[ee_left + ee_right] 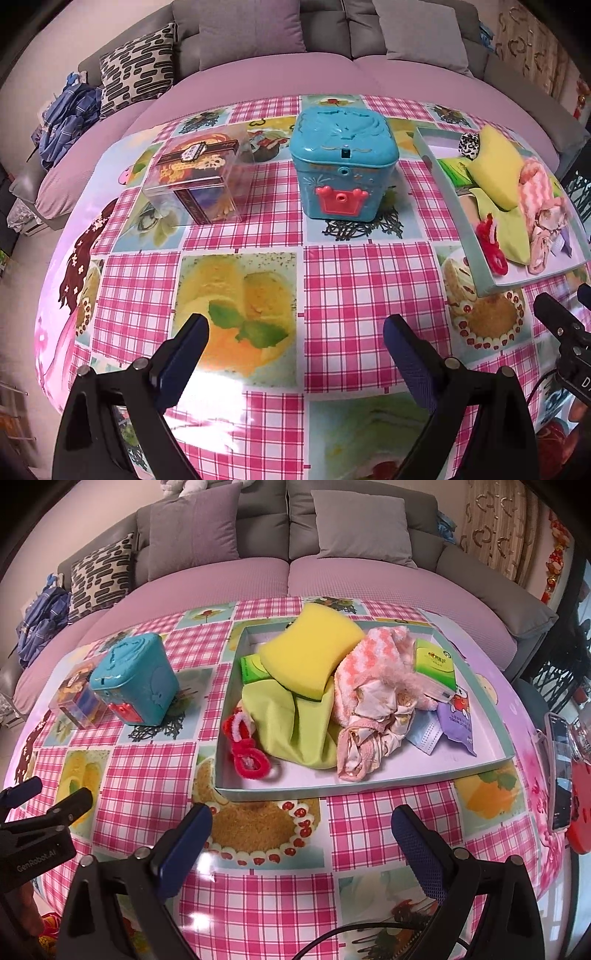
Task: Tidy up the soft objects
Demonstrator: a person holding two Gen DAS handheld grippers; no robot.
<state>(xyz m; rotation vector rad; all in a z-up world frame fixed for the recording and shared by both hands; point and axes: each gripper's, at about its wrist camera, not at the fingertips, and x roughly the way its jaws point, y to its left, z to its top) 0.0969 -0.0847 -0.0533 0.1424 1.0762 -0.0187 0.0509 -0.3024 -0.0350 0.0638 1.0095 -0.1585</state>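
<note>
A shallow pale-green tray (369, 784) holds a yellow sponge (314, 650), a green cloth (295, 723), pink fluffy socks (369, 672), red fuzzy rings (247, 753), tissue packs (434, 661) and a face mask (424, 734). The tray also shows at the right in the left wrist view (491, 273). My right gripper (301, 834) is open and empty, just in front of the tray. My left gripper (295, 339) is open and empty above the tablecloth, short of a blue box (341, 162) and a clear plastic box (199, 177).
The round table has a pink checked cloth (351, 288). A phone (559, 768) lies at its right edge. A grey sofa with cushions (229, 528) stands behind. The other gripper shows at the right in the left view (565, 328) and at the left in the right view (48, 812).
</note>
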